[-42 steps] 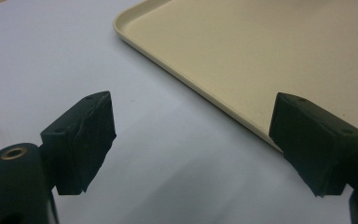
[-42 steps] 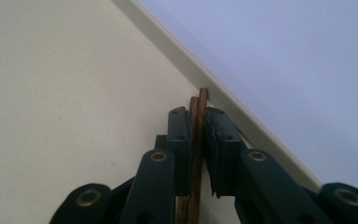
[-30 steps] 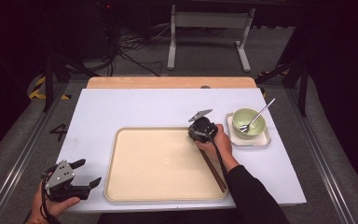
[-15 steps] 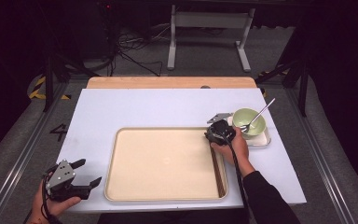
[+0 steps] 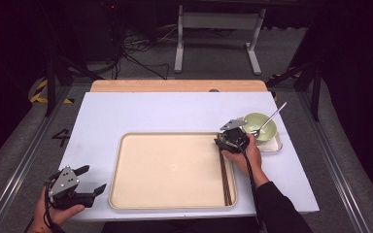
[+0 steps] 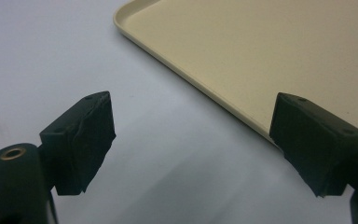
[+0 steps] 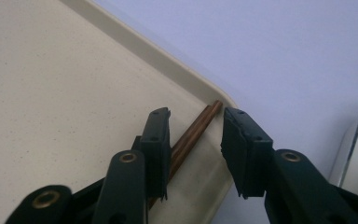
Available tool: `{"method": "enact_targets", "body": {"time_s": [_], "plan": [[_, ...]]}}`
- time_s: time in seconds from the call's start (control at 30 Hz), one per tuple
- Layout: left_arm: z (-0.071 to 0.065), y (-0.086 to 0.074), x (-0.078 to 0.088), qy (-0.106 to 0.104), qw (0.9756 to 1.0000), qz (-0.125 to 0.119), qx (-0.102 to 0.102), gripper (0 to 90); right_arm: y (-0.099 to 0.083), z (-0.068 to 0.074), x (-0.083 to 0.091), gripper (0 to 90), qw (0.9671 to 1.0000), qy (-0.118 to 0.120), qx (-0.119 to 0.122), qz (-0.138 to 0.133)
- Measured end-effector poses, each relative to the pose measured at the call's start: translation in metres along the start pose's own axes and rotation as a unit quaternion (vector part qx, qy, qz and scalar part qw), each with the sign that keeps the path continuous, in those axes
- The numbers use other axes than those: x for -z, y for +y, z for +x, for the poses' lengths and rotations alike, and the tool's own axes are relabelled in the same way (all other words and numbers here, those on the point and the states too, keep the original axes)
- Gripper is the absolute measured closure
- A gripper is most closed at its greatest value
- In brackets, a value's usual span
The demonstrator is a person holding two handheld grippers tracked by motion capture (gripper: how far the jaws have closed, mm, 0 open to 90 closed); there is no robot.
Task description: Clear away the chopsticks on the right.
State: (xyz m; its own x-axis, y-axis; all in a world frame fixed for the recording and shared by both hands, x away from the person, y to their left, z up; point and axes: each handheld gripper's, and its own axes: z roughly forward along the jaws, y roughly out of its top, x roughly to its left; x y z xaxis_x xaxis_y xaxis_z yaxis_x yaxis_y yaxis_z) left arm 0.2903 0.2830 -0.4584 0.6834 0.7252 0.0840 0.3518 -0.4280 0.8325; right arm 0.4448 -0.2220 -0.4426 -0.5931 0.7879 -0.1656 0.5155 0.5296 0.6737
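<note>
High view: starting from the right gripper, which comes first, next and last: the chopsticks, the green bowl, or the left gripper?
1. Chopsticks, in the tray right under the right gripper.
2. Green bowl, just beyond it.
3. Left gripper, across the tray.

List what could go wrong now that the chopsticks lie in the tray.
The right gripper, whose jaws have just been opening, straddles the chopsticks; withdrawing carelessly could snag and drag them.

The chopsticks lie against the tray rim, so a nudge might roll them over it.

The green bowl with its spoon stands close beside that hand; a sideways swing may knock it.
</note>
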Motion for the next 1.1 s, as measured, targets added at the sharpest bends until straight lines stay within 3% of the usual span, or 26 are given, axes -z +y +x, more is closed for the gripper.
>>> {"method": "enact_targets", "body": {"time_s": [0.2, 0.33, 0.77, 1.1], "plan": [[0.000, 0.000, 0.001, 0.002, 1.0000, 0.001, -0.001, 15.1, -0.001, -0.001, 0.006, 57.5, 0.9998, 0.001, -0.002, -0.019], [0.000, 0.000, 0.001, 0.003, 1.0000, -0.001, -0.001, 15.1, -0.001, 0.000, 0.013, 56.4, 0.9989, 0.017, 0.007, -0.043], [0.003, -0.003, 0.002, 0.004, 1.0000, -0.006, 0.007, 15.3, 0.005, 0.012, 0.057, 53.7, 0.9925, 0.044, 0.046, -0.104], [0.006, -0.001, -0.002, 0.002, 0.9999, -0.007, 0.007, 15.2, -0.001, 0.000, 0.084, 52.0, 0.9901, 0.042, 0.043, -0.127]]}}
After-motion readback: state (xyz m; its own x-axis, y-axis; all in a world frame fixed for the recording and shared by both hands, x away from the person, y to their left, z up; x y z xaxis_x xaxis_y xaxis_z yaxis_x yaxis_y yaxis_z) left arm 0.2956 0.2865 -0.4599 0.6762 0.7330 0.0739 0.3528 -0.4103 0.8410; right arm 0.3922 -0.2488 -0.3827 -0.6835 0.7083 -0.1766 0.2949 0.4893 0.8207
